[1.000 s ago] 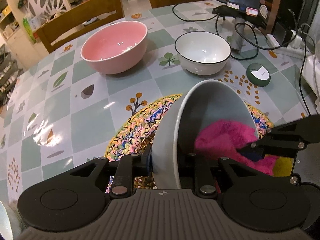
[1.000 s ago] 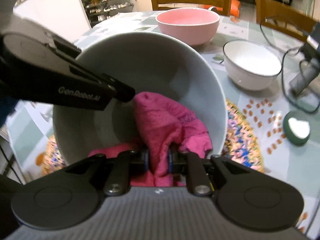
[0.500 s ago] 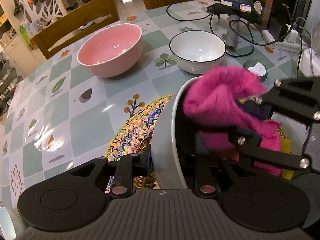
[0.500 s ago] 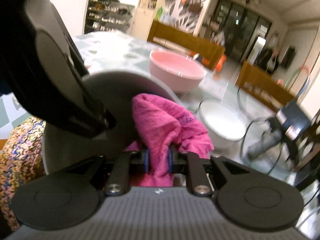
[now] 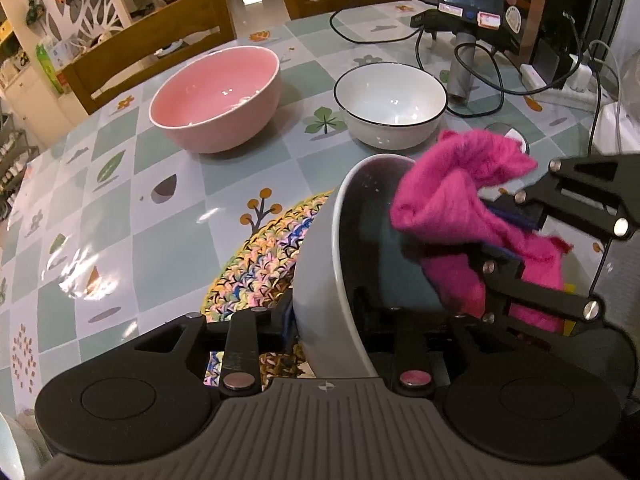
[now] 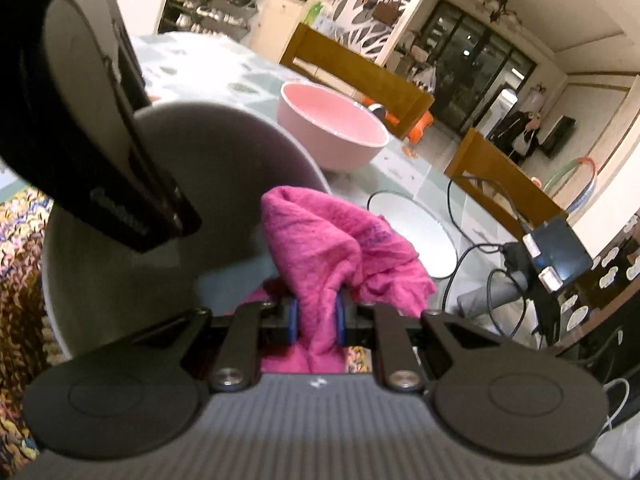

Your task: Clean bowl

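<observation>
My left gripper (image 5: 324, 320) is shut on the rim of a grey bowl (image 5: 320, 280) and holds it tipped on its side above a woven mat (image 5: 256, 256). The grey bowl also shows at the left of the right wrist view (image 6: 224, 184). My right gripper (image 6: 316, 316) is shut on a magenta cloth (image 6: 332, 252). The cloth (image 5: 460, 204) hangs at the bowl's open mouth, at its upper right rim, mostly outside the bowl. The right gripper (image 5: 500, 248) reaches in from the right in the left wrist view.
A pink bowl (image 5: 216, 96) and a white bowl with a dark rim (image 5: 390, 104) stand on the patterned table (image 5: 120, 208) behind. A phone on a stand (image 5: 468, 8) with cables is at the back right. Wooden chairs (image 5: 152, 52) line the far edge.
My right gripper has drawn the magenta cloth up from deep inside the grey bowl to its rim and partly out. The left gripper still holds the bowl tilted.
</observation>
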{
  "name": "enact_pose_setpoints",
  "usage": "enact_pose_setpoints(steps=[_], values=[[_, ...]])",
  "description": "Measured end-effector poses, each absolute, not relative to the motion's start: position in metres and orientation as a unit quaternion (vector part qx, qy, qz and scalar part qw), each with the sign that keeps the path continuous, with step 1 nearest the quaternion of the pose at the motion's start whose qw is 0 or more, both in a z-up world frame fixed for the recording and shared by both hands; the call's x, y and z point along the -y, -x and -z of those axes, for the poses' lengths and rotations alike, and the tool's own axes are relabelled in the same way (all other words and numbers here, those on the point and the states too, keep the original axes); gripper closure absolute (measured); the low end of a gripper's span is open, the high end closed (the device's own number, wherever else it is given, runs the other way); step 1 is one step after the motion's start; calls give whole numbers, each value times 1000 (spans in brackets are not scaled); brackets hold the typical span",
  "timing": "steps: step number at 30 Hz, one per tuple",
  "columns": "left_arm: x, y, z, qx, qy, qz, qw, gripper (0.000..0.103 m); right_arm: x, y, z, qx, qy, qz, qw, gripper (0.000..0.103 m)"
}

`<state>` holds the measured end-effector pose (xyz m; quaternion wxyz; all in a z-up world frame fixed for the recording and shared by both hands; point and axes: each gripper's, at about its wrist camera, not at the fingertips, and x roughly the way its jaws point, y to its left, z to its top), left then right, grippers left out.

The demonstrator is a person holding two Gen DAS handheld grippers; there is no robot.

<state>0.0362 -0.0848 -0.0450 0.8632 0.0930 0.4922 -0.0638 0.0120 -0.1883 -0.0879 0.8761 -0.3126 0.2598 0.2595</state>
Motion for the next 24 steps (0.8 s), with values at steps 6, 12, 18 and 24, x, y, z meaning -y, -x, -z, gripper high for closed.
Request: enact_pose_setpoints(steps=[6, 12, 18, 24], values=[[86, -35, 44, -490, -90, 67, 865, 68, 188, -20, 97, -304, 289, -273, 866, 85], [82, -33, 50, -499, -72, 65, 861, 67, 190, -31, 100, -365, 221, -293, 856, 85], [76, -31, 57, -514, -46, 61, 855, 67, 199, -40, 102, -416, 131, -306, 846, 85], [68, -32, 59, -522, -6, 55, 851, 68, 211, -46, 107, -452, 32, -316, 834, 85]])
